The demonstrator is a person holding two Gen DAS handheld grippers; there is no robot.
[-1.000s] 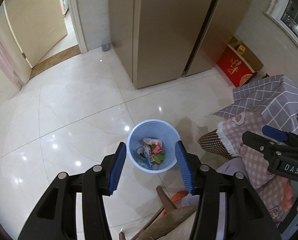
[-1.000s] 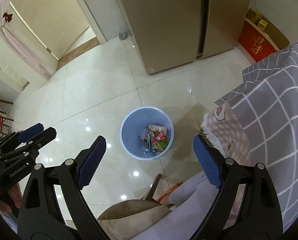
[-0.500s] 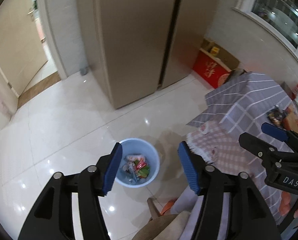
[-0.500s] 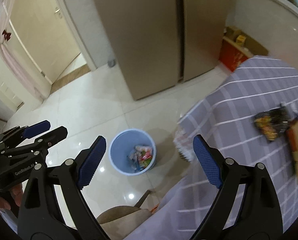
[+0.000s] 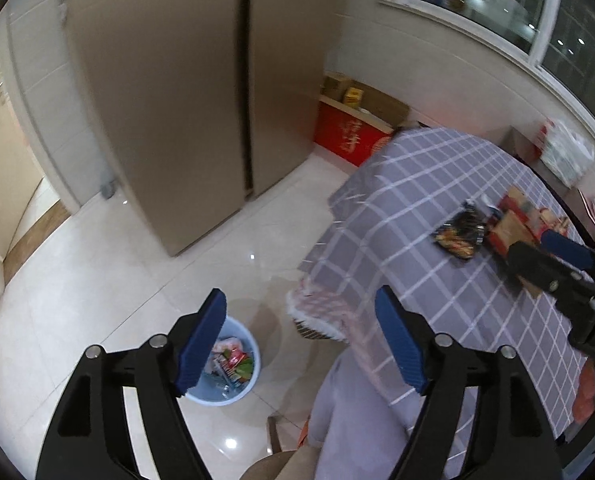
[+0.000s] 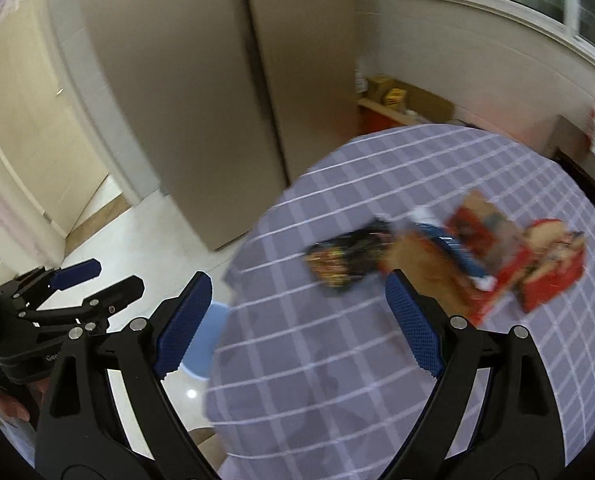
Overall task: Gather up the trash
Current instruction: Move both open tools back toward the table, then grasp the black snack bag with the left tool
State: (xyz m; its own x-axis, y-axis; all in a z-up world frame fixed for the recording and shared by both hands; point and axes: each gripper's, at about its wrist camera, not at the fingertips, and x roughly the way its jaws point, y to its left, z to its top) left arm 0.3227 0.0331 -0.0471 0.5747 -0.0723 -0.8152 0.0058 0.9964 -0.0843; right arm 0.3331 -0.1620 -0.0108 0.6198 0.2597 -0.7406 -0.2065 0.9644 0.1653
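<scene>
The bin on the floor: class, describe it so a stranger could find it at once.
Start at the tall beige fridge, then look down across the shiny tiled floor towards the checked tablecloth. The bin stands beside the table: round, pale blue, holding colourful wrappers, the only container on the floor.

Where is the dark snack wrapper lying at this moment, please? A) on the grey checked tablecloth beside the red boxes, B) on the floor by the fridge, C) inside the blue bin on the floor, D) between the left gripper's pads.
A: the dark snack wrapper lies flat on the grey checked tablecloth next to the red boxes, apart from both grippers.
</scene>
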